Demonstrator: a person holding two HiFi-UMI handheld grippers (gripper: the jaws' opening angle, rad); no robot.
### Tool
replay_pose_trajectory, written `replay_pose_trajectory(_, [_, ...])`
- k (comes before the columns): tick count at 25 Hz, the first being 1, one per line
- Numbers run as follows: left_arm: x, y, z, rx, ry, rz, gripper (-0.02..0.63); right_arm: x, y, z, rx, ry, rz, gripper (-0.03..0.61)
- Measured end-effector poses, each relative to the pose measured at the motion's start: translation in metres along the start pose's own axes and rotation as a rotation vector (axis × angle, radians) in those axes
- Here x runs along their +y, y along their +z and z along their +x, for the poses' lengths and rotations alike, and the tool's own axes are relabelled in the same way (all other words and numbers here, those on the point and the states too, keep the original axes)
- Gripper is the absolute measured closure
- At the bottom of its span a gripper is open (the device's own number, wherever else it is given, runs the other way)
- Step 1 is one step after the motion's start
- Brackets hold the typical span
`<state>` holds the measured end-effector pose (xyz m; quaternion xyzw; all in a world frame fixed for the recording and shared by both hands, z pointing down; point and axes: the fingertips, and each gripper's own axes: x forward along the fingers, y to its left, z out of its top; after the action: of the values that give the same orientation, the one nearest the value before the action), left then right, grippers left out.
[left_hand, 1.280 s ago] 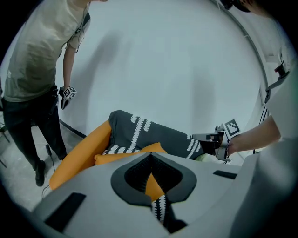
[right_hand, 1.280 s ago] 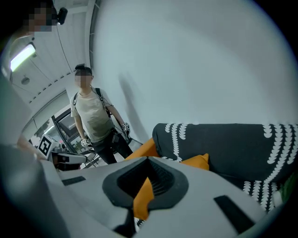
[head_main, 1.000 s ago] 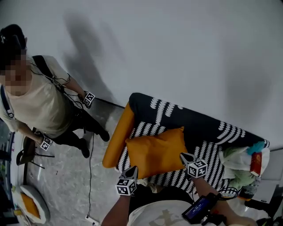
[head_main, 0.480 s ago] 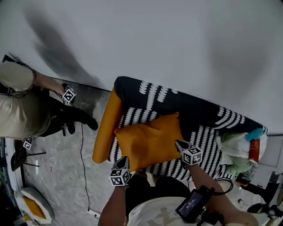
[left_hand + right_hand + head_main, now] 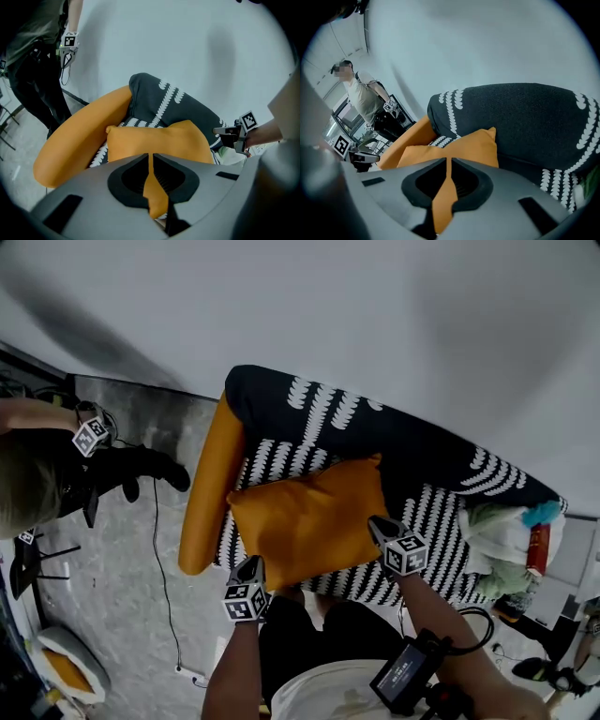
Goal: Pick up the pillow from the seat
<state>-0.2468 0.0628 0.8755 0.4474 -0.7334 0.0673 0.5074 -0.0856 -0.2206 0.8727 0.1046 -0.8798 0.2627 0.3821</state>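
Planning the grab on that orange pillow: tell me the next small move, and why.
Probably open both sets of jaws before going any closer. The left gripper and right gripper flank the near side of the pillow, which lies on the seat. Each has its jaws closed together with nothing gripped, so neither could take the fabric as it stands.

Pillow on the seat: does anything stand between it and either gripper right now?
Nothing visible does. The orange pillow lies bare on the patterned seat. The left gripper is at its near edge and the right gripper at its right side, jaws together, with only pillow ahead.
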Motion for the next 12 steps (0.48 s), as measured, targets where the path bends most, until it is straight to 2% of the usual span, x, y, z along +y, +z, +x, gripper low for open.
replay_pose_trajectory(4, [0.013, -0.018, 0.021, 0.038, 0.025, -0.07, 0.506, -0.023, -0.007, 0.013, 0.024, -0.033, -0.003, 0.396])
replay_pose_trajectory(8, [0.029, -0.036, 0.043, 0.086, 0.037, -0.155, 0.411, -0.045, -0.005, 0.024, 0.023, -0.077, 0.037, 0.283])
replay_pose_trajectory(10, [0.035, -0.041, 0.051, 0.106, 0.03, -0.174, 0.341, -0.048, -0.009, 0.031, 0.067, -0.089, 0.048, 0.247])
replay_pose_trajectory(12, [0.038, -0.046, 0.06, 0.132, 0.027, -0.171, 0.277, -0.051, -0.019, 0.041, 0.126, -0.081, 0.046, 0.244])
